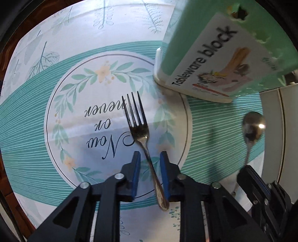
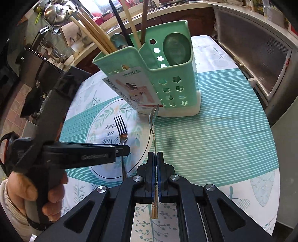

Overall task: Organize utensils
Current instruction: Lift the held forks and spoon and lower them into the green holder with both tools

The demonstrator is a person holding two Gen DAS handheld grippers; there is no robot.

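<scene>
Only the right wrist view shows inside the mint-green plastic utensil holder (image 2: 167, 78): several long handles and one ladle. The right gripper (image 2: 155, 158) is pressed together, pinching one steel spoon (image 2: 153, 119) above the cloth. One steel fork (image 1: 141, 134) lies on the printed tablecloth (image 1: 74, 115), its handle between the spread fingers of the left gripper (image 1: 150, 158).

1. Tablecloth (image 2: 214, 130) with teal stripes and leaf print is covering the table.
2. Steel kettle (image 2: 55, 13) is sitting on a cluttered shelf, far left.
3. Tiled wall (image 2: 18, 98) is showing left.
4. Mesh-front cabinet (image 2: 251, 55) is standing right.
5. Daylight is glaring overhead.
</scene>
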